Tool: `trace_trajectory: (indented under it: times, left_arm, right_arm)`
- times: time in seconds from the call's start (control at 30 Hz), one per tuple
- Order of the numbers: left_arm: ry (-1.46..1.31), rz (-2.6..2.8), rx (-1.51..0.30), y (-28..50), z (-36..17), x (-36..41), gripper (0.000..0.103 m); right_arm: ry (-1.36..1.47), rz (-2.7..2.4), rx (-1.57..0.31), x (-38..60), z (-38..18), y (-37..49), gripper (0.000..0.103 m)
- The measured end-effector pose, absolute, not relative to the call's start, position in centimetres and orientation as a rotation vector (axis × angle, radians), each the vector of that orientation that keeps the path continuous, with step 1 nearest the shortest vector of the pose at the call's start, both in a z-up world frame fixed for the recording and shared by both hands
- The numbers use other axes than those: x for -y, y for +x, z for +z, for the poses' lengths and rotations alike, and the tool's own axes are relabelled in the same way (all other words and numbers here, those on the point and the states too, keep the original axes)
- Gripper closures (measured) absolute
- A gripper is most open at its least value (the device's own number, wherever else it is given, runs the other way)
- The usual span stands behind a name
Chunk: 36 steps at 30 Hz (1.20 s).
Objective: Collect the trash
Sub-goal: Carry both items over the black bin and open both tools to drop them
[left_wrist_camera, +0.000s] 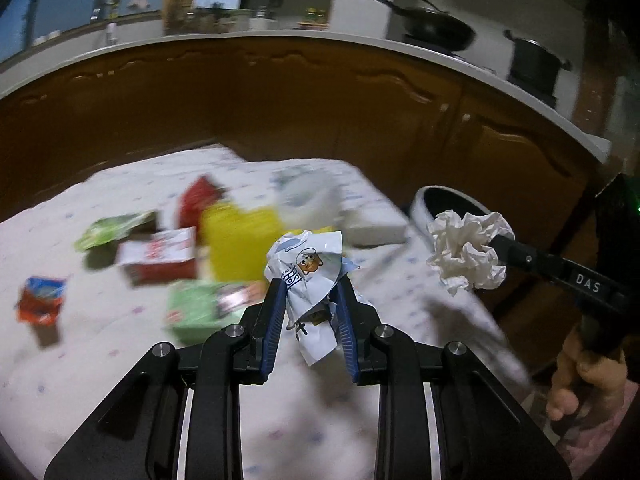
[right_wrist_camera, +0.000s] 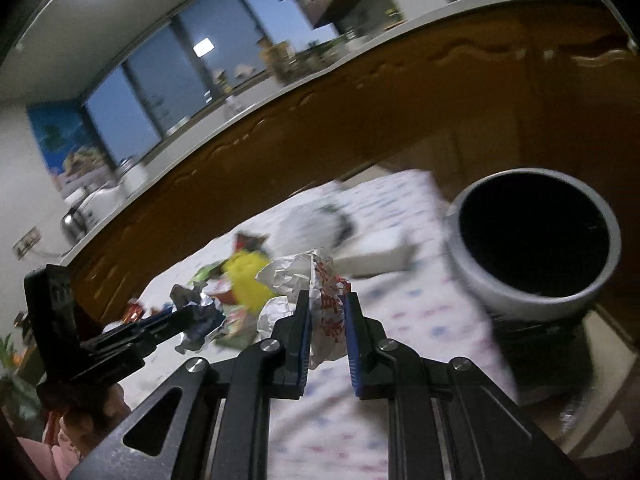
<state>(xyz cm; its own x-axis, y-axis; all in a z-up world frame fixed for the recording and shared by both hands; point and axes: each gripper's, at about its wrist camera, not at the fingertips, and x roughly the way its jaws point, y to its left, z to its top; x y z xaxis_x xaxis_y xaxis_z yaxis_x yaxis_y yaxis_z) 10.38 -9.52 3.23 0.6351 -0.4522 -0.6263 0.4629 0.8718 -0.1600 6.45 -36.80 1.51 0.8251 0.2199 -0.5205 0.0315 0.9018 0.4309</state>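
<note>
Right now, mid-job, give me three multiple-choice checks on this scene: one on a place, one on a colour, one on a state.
1. Where is the trash bin?
A. Off the table's right edge
B. At the table's centre
C. On the kitchen counter

2. What colour is the bin's rim?
A. Red
B. White
C. Yellow

3. What is the left hand-held gripper doing?
A. Open, empty
B. Shut on a crumpled printed wrapper
C. Shut on a pot lid

Answers: 1 A, it stands past the tablecloth's right edge; 2 B, a white ring surrounds the dark inside; 3 B, blue pads pinch the wrapper.
</note>
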Motion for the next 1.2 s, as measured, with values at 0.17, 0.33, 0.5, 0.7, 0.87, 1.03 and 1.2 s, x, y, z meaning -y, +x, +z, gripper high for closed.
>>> trace_trajectory:
  times: [0.17,0.33,0.5,0.7,0.87,1.03,1.2]
  left_arm:
    - [0.039,-0.629,-0.714,12.0,4.1,15.9,0.079]
    - [0.049,-0.714,-0.719,13.6,5.0,22.3,0.078]
    - [0.051,-0.796,-0.773,16.1,4.6,28.7,0.078]
    - [0.084,-0.837,-0.874,18.6,2.3,33.7,0.078]
    - [0.135,-0.843,-0.965,20.1,-0.2,36.3,0.078]
    - [0.151,-0.851,-0.981,20.2,-0.8,37.1,0.075]
    - [0.161,-0.849,-0.991,20.3,-0.9,37.6,0.061]
  right_arm:
    - [0.45,-0.01,-0.564,41.6,2.3,5.8,0.087]
    - [0.461,-0.104,-0.557,45.8,2.3,6.6,0.087]
    - [0.474,-0.16,-0.593,48.4,1.1,8.3,0.087]
    - [0.467,-0.205,-0.648,50.6,-0.7,9.6,0.087]
    - [0.461,-0.224,-0.708,51.7,-2.1,10.7,0.087]
    - [0.472,-0.235,-0.735,52.5,-2.8,11.4,0.087]
    - [0.484,-0.231,-0.752,52.9,-3.2,11.9,0.082]
